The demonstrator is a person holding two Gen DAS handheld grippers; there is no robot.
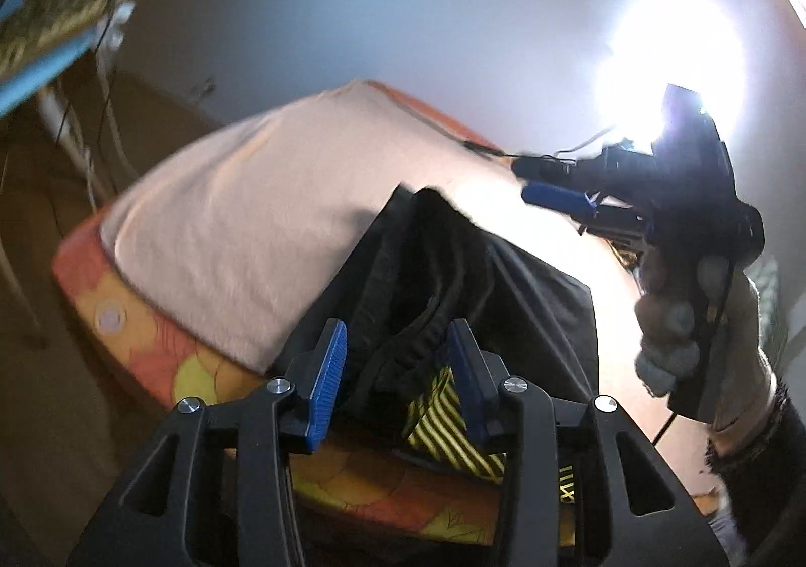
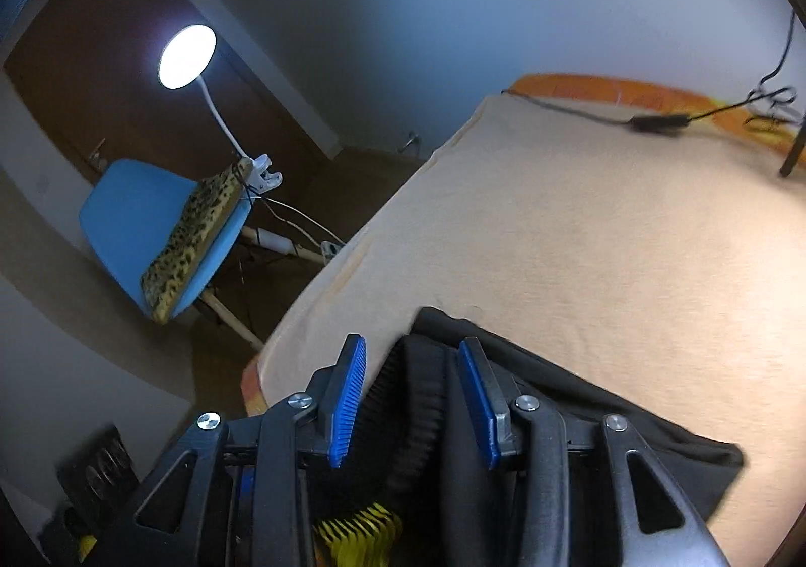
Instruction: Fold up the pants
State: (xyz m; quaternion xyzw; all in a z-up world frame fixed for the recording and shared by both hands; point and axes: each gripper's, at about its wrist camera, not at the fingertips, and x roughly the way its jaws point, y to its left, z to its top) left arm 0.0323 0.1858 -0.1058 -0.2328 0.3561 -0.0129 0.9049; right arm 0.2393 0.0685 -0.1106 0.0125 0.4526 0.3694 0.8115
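Black pants (image 1: 504, 285) with a ribbed waistband lie bunched at the near edge of a peach sheet (image 1: 242, 224) on the bed. My left gripper (image 1: 398, 355) is open, its blue pads on either side of the waistband. A yellow-and-black striped patch (image 1: 443, 426) shows under it. My right gripper (image 1: 554, 194) shows in the left wrist view, held in a gloved hand above the sheet, off the pants. In the right wrist view the right gripper (image 2: 413, 390) is open, with the pants (image 2: 579, 416) waistband between its pads.
An orange flowered mattress (image 1: 151, 355) lies under the sheet. A blue chair (image 2: 131, 219) with a leopard-print cushion and a clamped white lamp (image 2: 186, 55) stand left of the bed. A black cable (image 2: 655, 121) runs across the far end of the sheet.
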